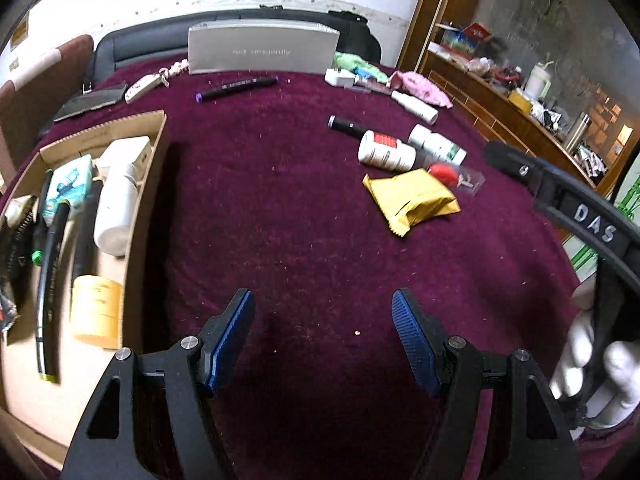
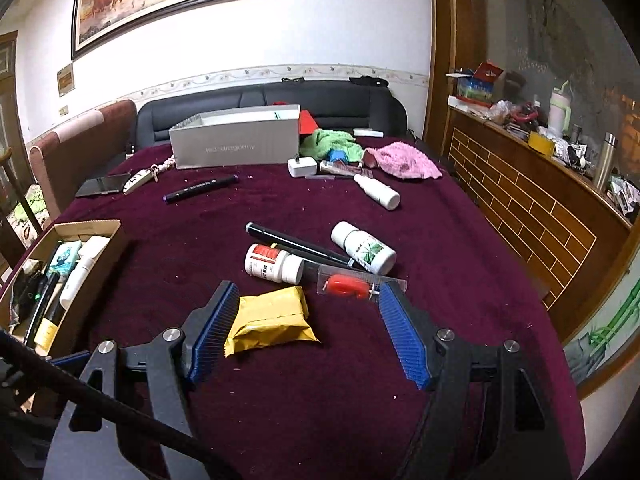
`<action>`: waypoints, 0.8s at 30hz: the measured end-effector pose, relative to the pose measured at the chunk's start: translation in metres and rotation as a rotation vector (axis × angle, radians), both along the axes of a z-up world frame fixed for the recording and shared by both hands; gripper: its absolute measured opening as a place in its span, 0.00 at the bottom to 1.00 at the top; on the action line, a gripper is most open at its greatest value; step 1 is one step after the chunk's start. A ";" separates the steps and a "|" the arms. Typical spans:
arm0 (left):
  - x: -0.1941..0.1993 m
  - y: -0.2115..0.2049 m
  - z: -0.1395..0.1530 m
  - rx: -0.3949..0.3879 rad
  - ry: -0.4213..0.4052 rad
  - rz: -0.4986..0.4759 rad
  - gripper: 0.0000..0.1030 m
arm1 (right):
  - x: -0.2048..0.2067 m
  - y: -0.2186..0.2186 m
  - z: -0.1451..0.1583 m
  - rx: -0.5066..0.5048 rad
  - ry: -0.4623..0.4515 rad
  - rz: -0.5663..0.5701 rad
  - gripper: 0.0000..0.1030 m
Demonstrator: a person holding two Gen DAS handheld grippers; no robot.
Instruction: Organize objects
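My right gripper [image 2: 308, 296] stands open low over the maroon cloth. A yellow packet [image 2: 272, 320] lies between its fingers, close to the left pad [image 2: 216, 320], with no grip on it. Just beyond are a red-labelled white bottle [image 2: 272, 266], a green-labelled bottle [image 2: 364, 248], a red item in a clear case [image 2: 346, 284] and a black pen [image 2: 296, 242]. My left gripper [image 1: 322, 304] is open over bare cloth, with nothing between its pads. A cardboard box [image 1: 104, 130] to its left holds a white bottle [image 1: 118, 196], a yellow jar [image 1: 98, 308], pens and packets. The yellow packet [image 1: 412, 196] lies ahead to the right.
At the back are a grey box [image 2: 236, 146], a purple marker [image 2: 200, 190], a phone [image 2: 102, 184], a charger [image 2: 302, 166], a small white bottle [image 2: 378, 190], and pink [image 2: 404, 160] and green [image 2: 332, 144] cloths. A gloved hand [image 1: 588, 356] shows at the right. A wooden counter [image 2: 520, 200] borders the right side.
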State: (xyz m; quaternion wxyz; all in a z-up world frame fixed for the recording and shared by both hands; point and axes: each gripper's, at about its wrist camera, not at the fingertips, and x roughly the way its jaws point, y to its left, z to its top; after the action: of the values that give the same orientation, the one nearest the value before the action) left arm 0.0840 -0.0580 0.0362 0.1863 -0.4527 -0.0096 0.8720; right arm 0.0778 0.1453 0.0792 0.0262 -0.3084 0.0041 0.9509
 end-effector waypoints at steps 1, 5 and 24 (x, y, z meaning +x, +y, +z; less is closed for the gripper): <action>-0.002 0.000 -0.003 -0.002 -0.006 0.000 0.63 | -0.001 0.000 -0.001 -0.001 -0.005 0.000 0.70; -0.011 -0.003 -0.016 -0.007 -0.040 0.009 0.63 | -0.007 0.003 -0.004 -0.014 -0.027 0.004 0.70; -0.014 0.023 -0.023 -0.098 -0.048 -0.105 0.98 | -0.107 0.067 -0.060 -0.746 -0.246 0.285 0.77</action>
State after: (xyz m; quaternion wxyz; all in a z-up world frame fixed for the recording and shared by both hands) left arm 0.0698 -0.0346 0.0128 0.2091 -0.4819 0.0523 0.8493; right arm -0.0292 0.2118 0.0194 -0.2188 -0.4057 0.3025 0.8343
